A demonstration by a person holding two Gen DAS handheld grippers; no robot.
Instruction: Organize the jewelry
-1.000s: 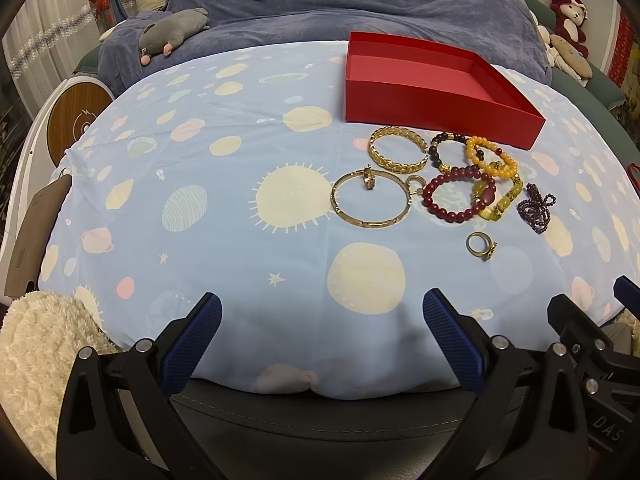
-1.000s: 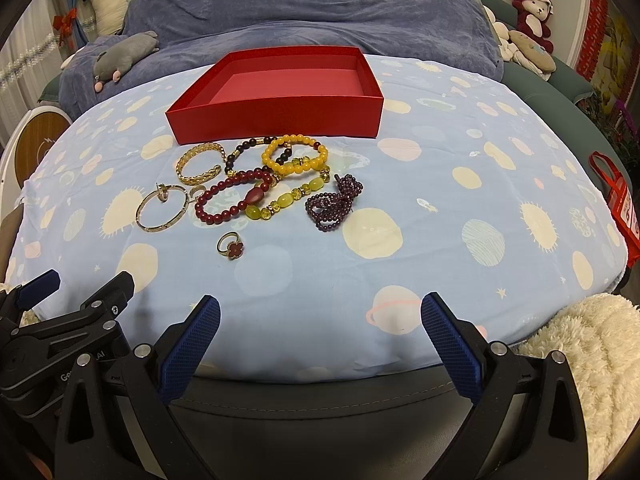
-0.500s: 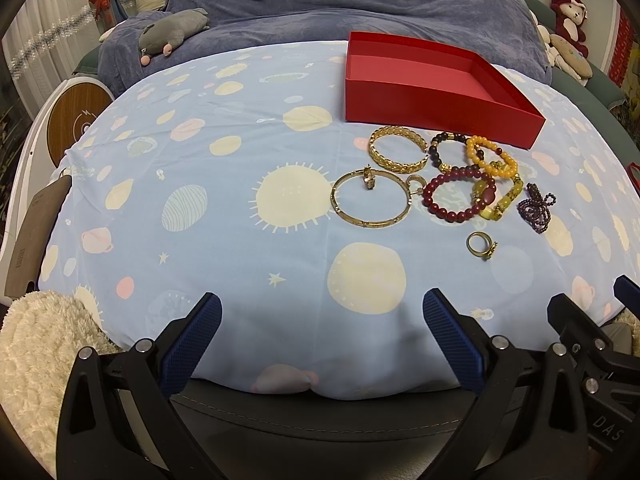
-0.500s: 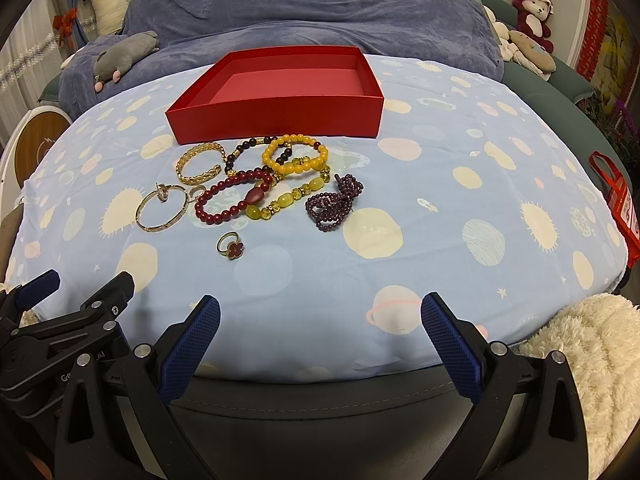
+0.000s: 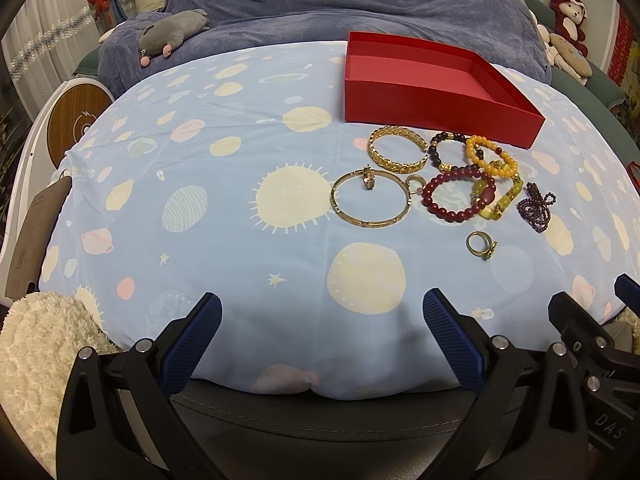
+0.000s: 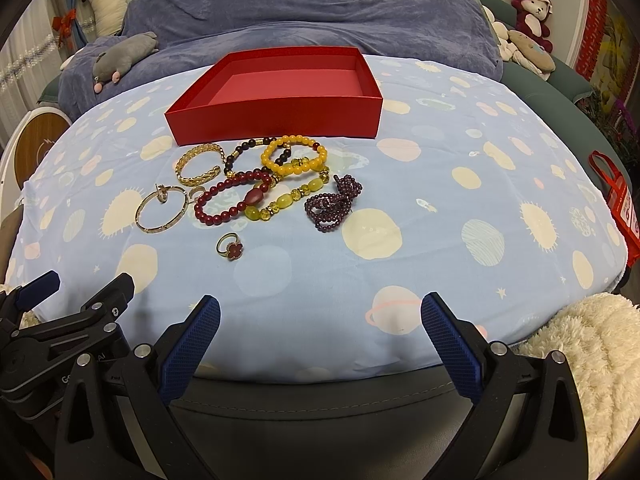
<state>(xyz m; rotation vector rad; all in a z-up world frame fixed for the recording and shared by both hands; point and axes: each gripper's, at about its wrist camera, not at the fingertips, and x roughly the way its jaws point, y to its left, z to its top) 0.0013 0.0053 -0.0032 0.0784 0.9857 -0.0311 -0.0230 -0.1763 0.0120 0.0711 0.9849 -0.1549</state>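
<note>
An empty red box [image 5: 432, 80] [image 6: 280, 96] stands on the blue planet-print cloth. In front of it lie a gold chain bangle [image 5: 396, 150] [image 6: 198, 168], a thin gold bangle [image 5: 370, 204] [image 6: 162, 208], a dark red bead bracelet [image 5: 456, 196] [image 6: 232, 200], a yellow bead bracelet [image 5: 490, 156] [image 6: 294, 156], a purple bead strand [image 5: 536, 206] [image 6: 332, 204] and a gold ring with a red clover [image 5: 480, 244] [image 6: 230, 246]. My left gripper [image 5: 320, 340] and right gripper [image 6: 320, 340] are open and empty at the near edge, well short of the jewelry.
A cream fluffy cushion [image 5: 36, 344] [image 6: 584, 356] lies at the near edge. A grey plush toy [image 5: 168, 38] rests on the blue blanket behind. Stuffed animals [image 6: 528, 28] sit at the back right. A red bag [image 6: 618, 204] hangs at the right.
</note>
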